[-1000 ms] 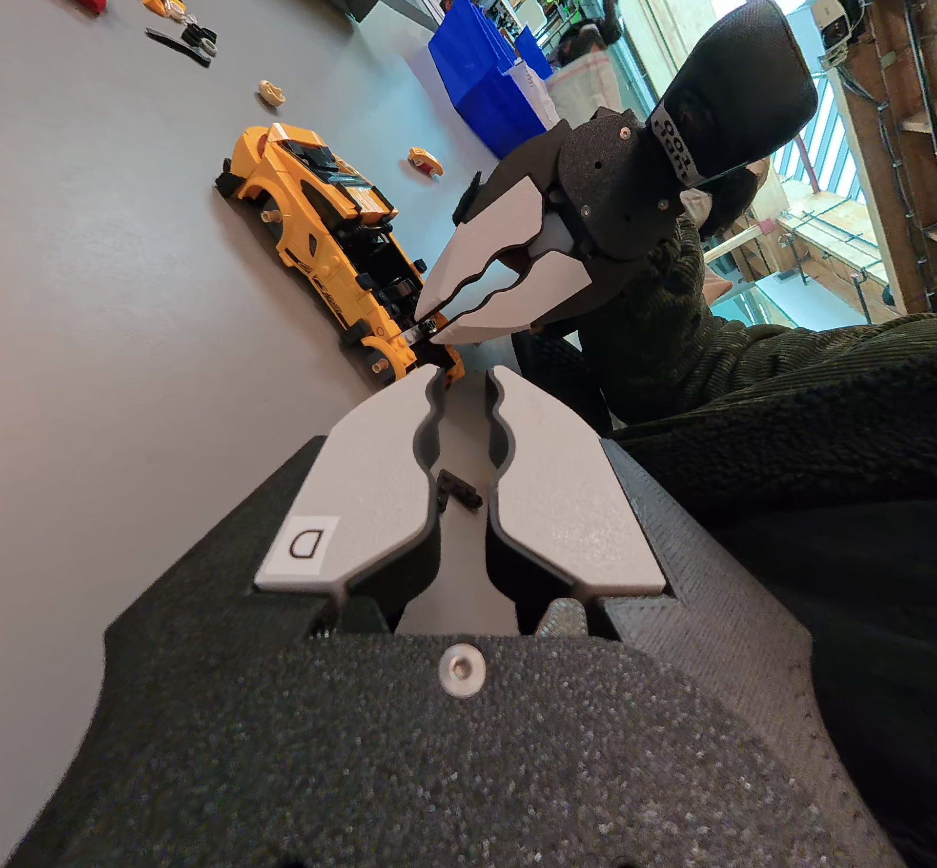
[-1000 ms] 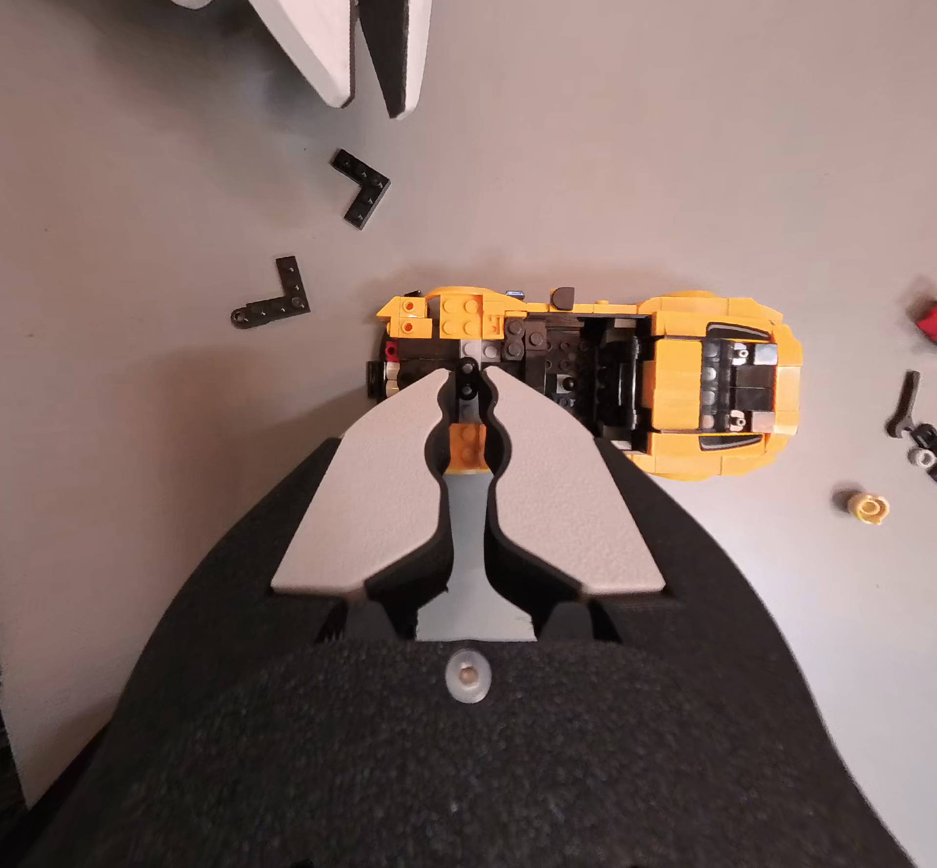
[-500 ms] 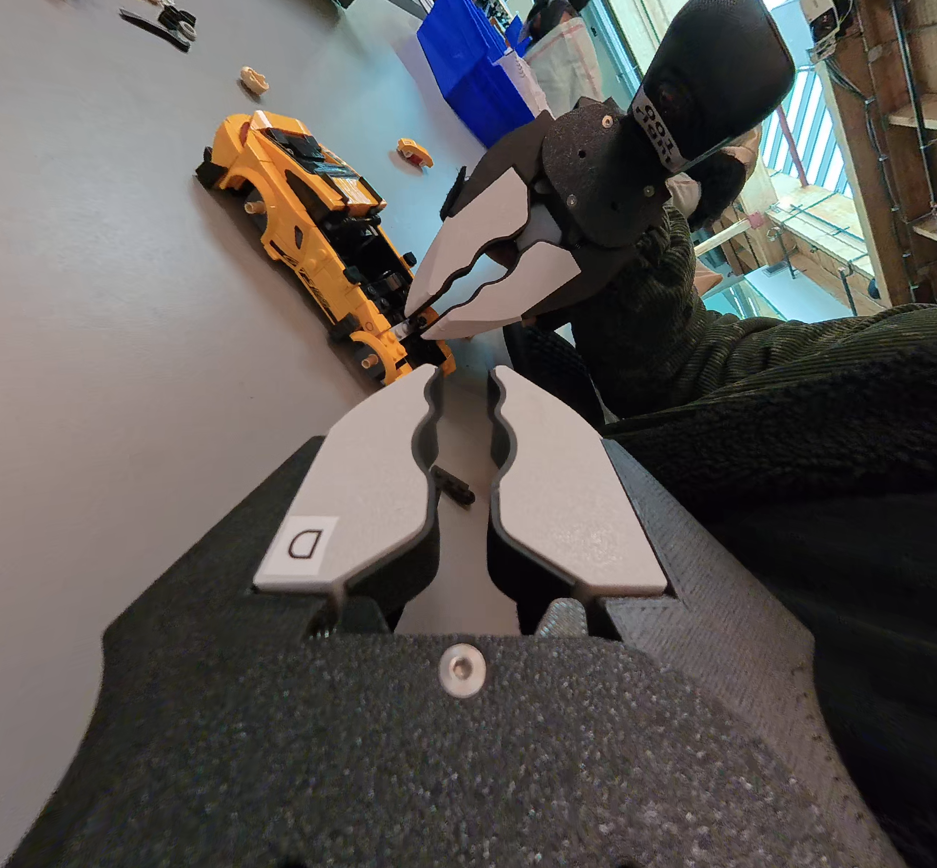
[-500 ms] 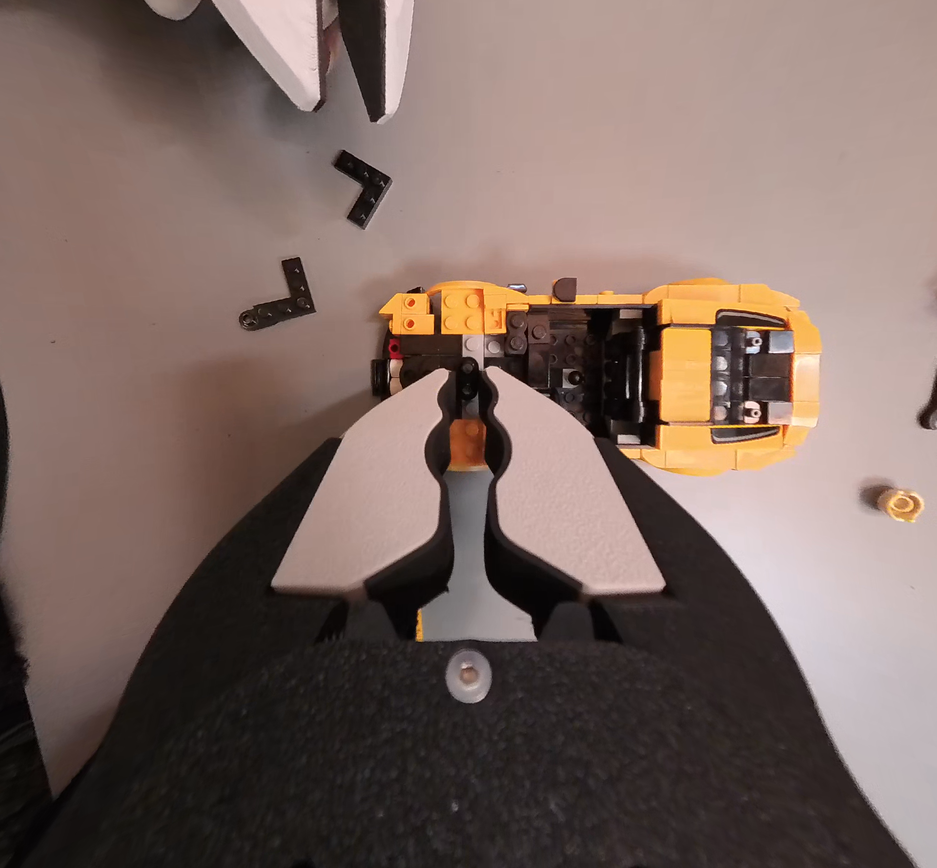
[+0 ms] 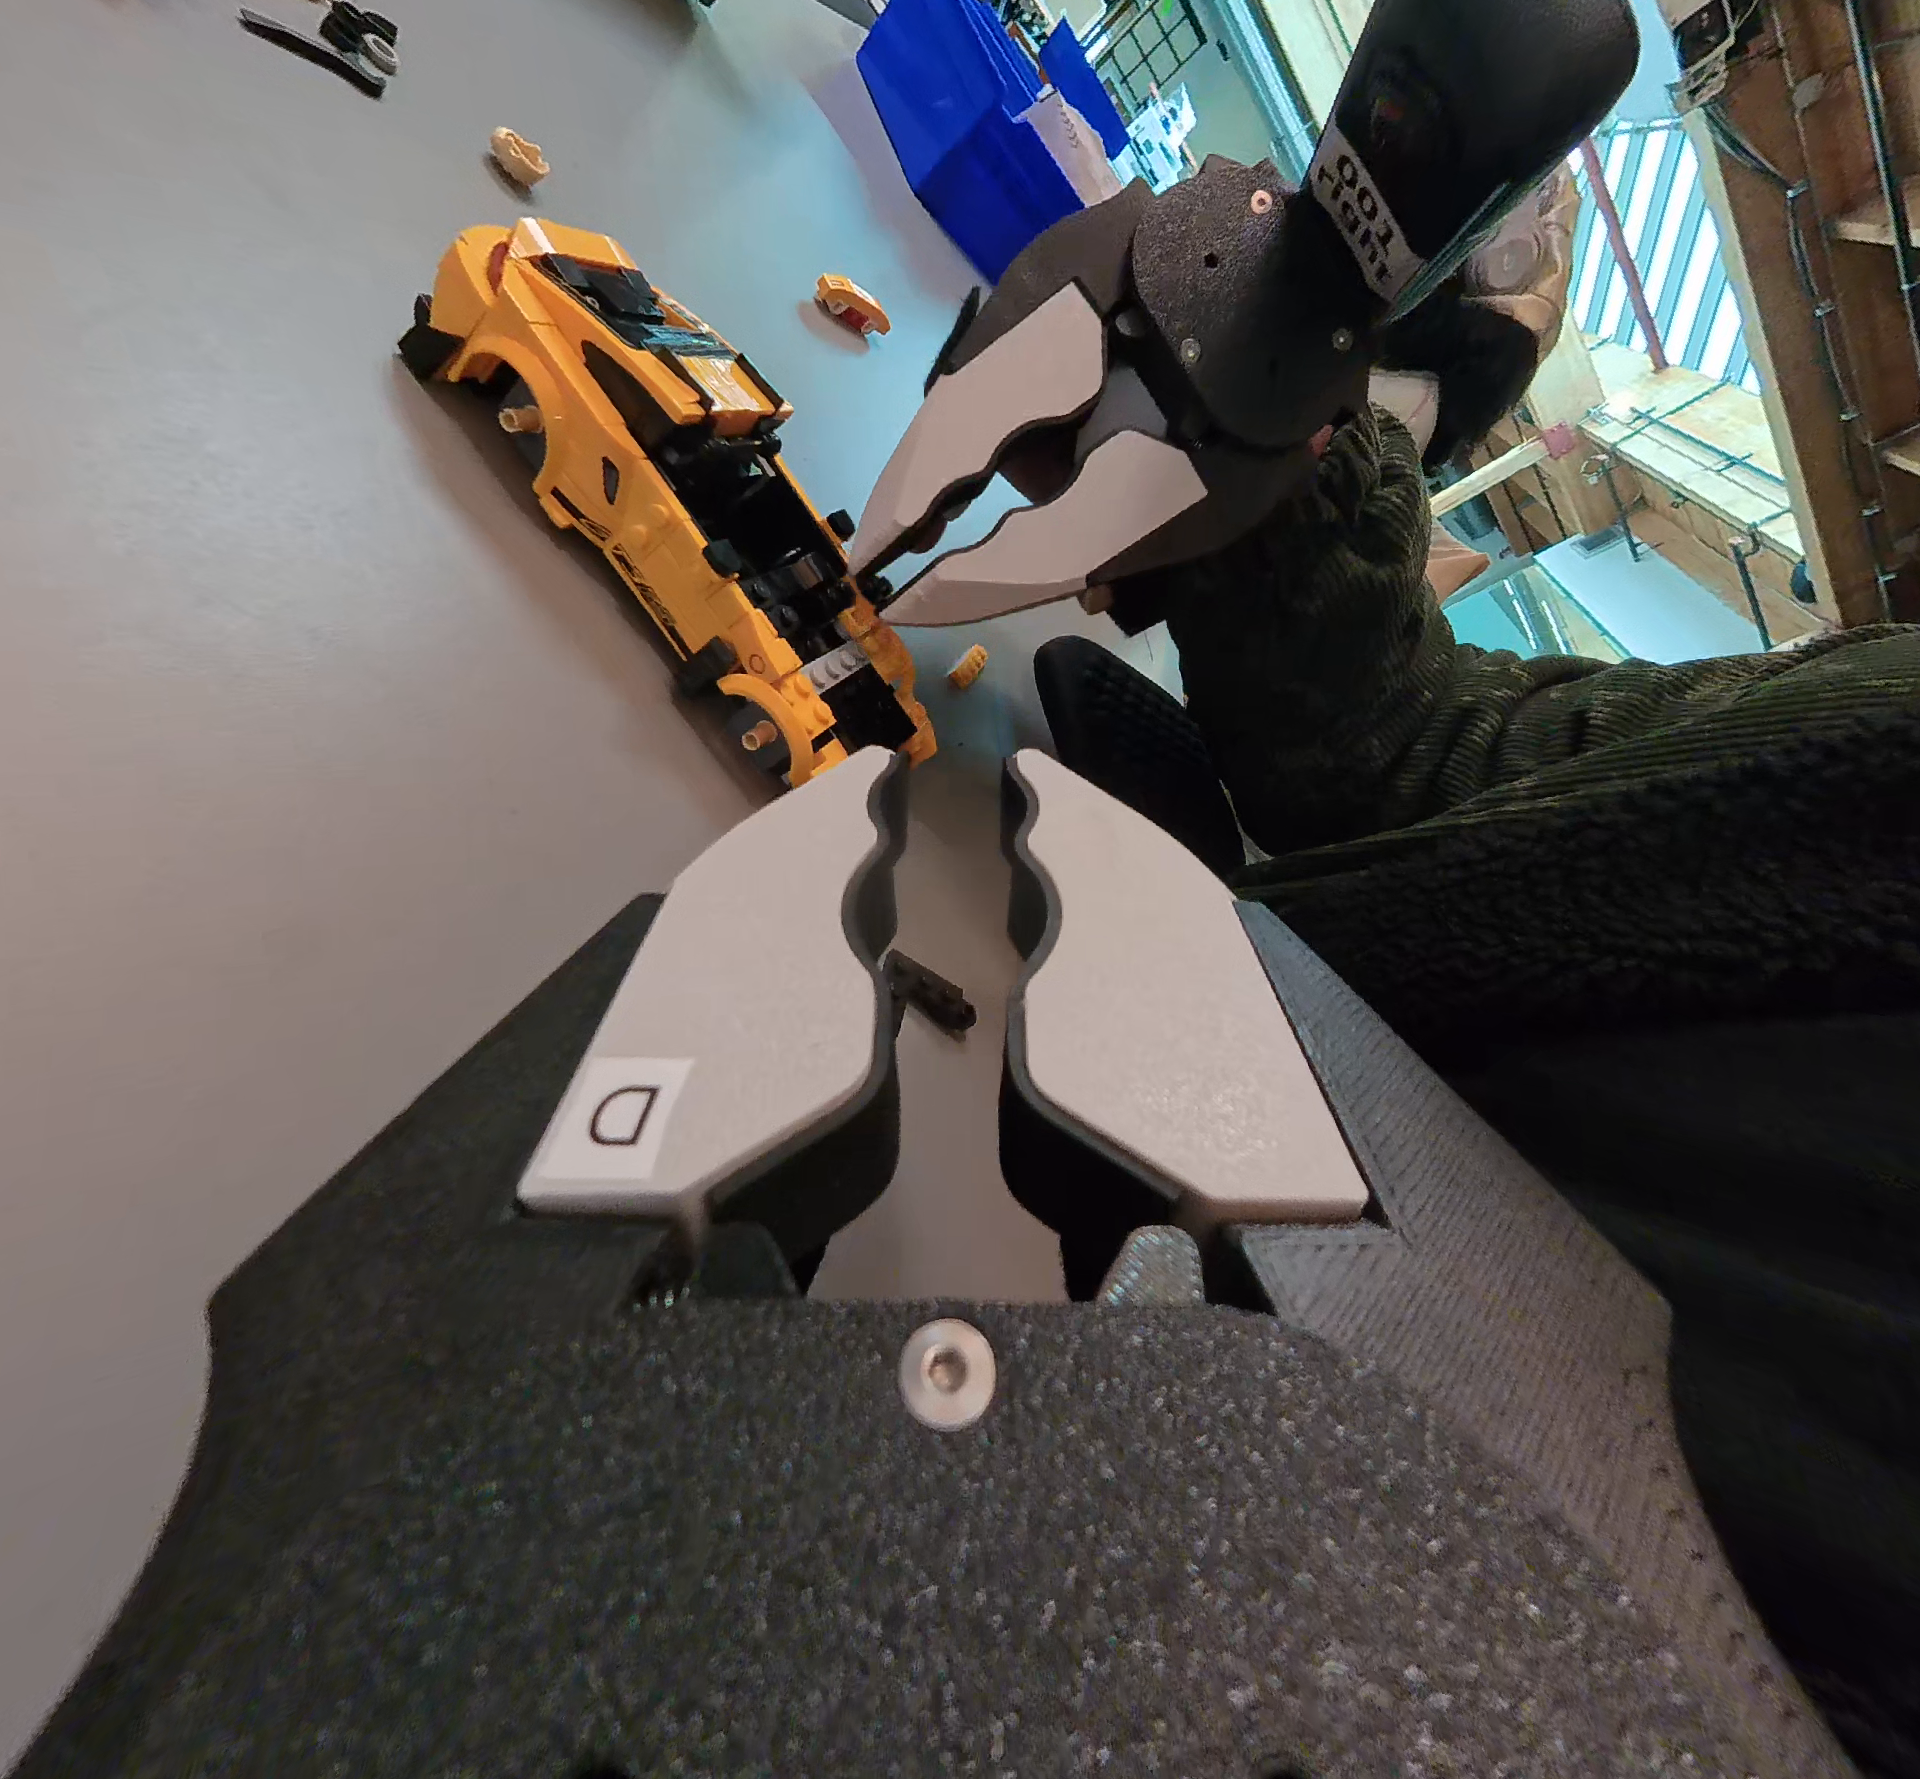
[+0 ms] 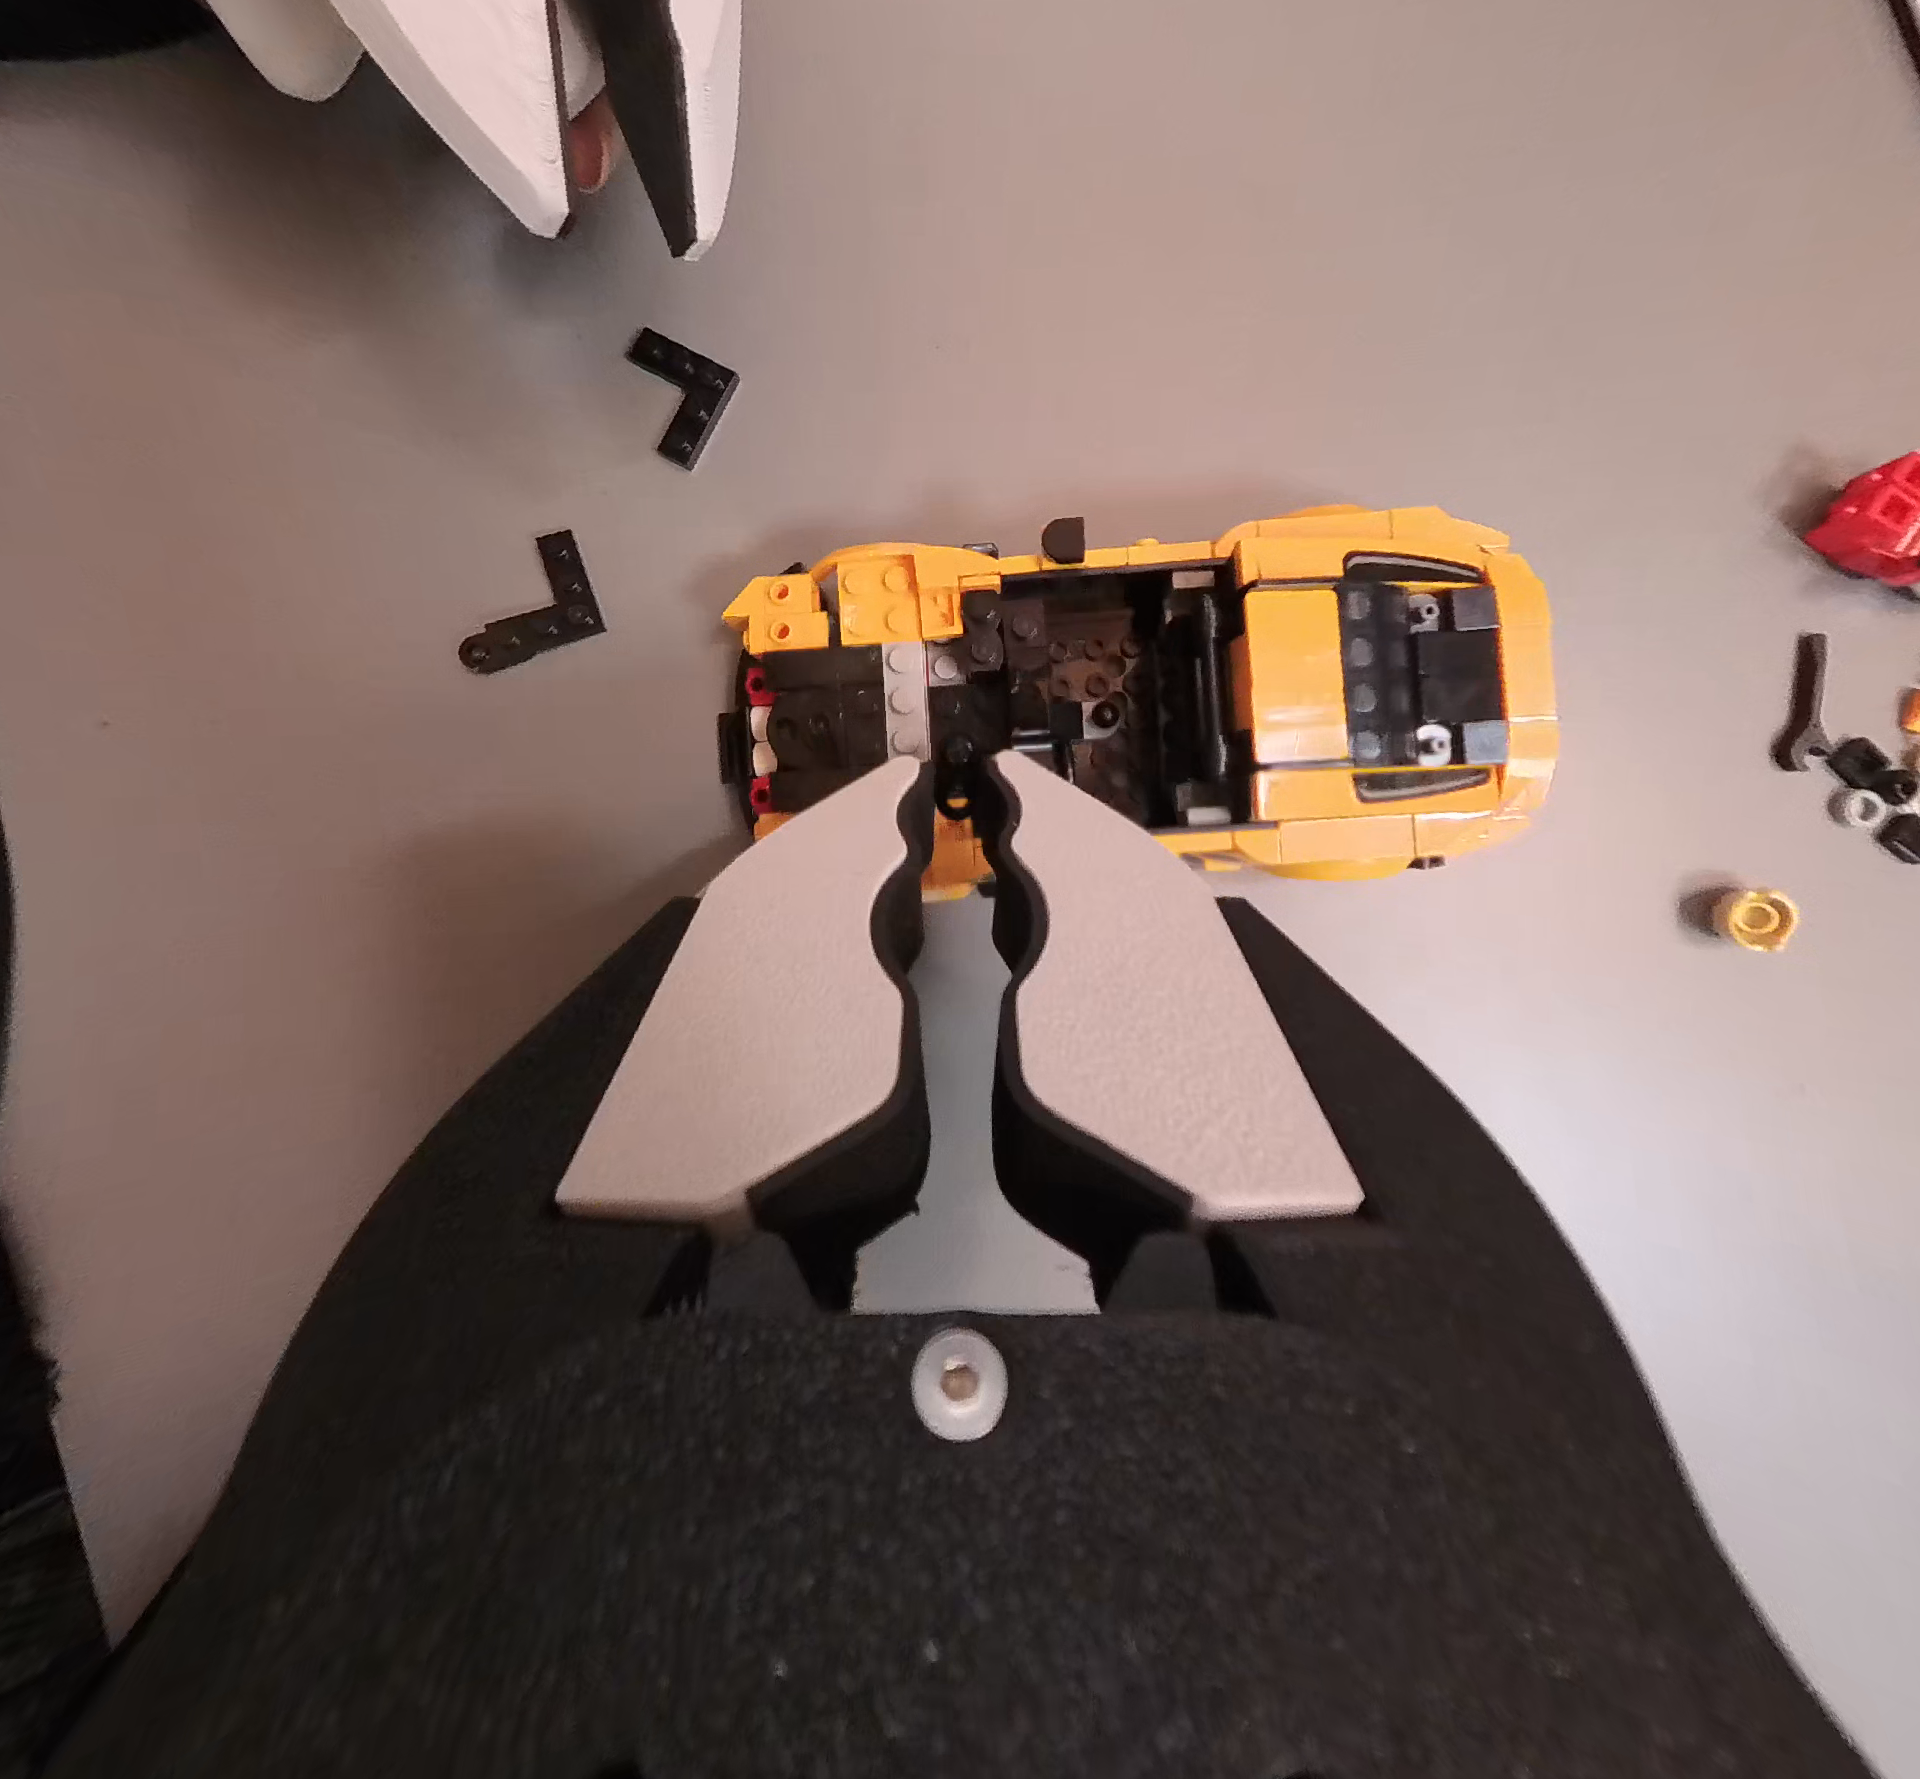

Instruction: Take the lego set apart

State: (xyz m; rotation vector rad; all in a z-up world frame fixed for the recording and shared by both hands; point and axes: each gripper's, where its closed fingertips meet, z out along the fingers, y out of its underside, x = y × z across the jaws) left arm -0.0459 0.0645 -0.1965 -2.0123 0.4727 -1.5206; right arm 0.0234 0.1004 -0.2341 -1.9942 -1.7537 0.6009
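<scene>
The yellow and black lego car (image 6: pixel 1299 680) lies on the grey table (image 6: pixel 1143 223), roof off and black inside showing. My right gripper (image 6: pixel 956 779) is over the car's rear and is shut on a small black piece (image 6: pixel 954 789). In the left wrist view the right gripper (image 5: pixel 883 586) holds that thin black piece (image 5: pixel 883 576) just above the car (image 5: pixel 623 441). My left gripper (image 5: pixel 951 763) is open and empty, close behind the car's rear end. It also shows in the right wrist view (image 6: pixel 623 233), at the top left.
Two black L-shaped plates (image 6: pixel 686 394) (image 6: pixel 535 607) lie left of the car. A yellow round stud (image 6: pixel 1756 917), a red part (image 6: pixel 1870 524) and small black parts (image 6: pixel 1849 763) lie to the right. Blue bins (image 5: pixel 977 119) stand beyond the table. A dark sleeve (image 5: pixel 1558 846) is at the right.
My right gripper has risen a little off the car's rear with the small black piece between its tips. The left gripper has stayed almost still.
</scene>
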